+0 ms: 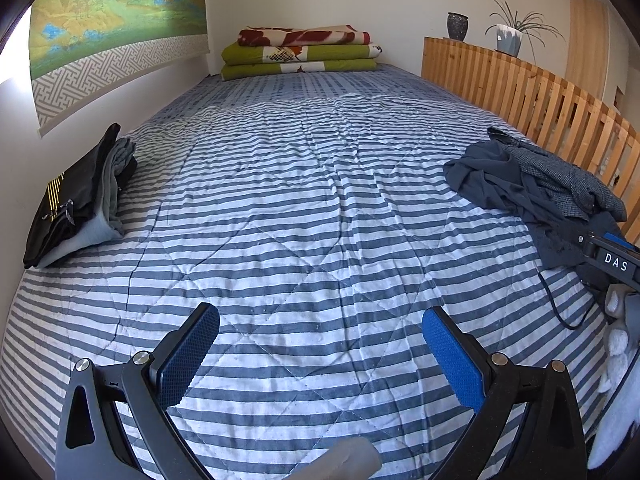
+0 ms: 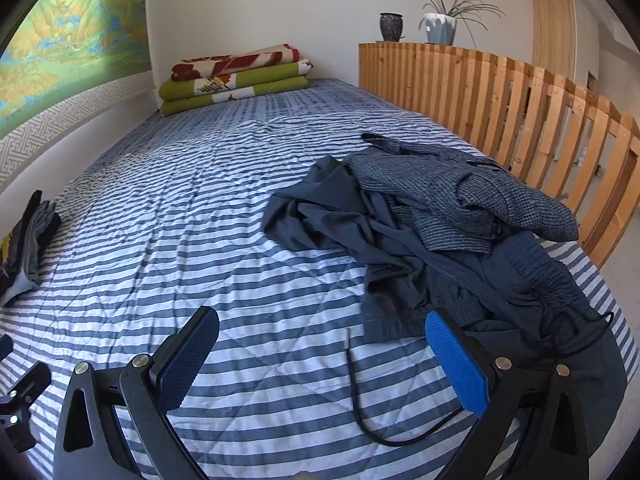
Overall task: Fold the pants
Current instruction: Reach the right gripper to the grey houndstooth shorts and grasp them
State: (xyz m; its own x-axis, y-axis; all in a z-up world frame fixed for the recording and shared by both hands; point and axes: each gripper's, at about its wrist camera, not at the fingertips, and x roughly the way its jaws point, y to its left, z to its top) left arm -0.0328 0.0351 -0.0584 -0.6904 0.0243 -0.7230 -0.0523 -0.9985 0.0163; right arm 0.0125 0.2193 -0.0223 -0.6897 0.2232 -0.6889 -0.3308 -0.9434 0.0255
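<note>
1. Lying crumpled near the bed's [image 2: 224, 200] slatted side, the dark pants [image 2: 400, 248] look soft, light, floppy.
2. Best hold, I judge: the gathered waistband [image 2: 536, 268].
3. Right tool [image 2: 322, 346] spread wide, empty, just beside them.
4. Left tool [image 1: 320, 338] likewise wide over bare bedding.

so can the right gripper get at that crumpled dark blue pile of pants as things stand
Probably yes. The right gripper is open, and the crumpled dark blue pile of pants lies just ahead on the striped quilt, its hem beside the right finger. Only a loose black drawcord lies between.
</note>
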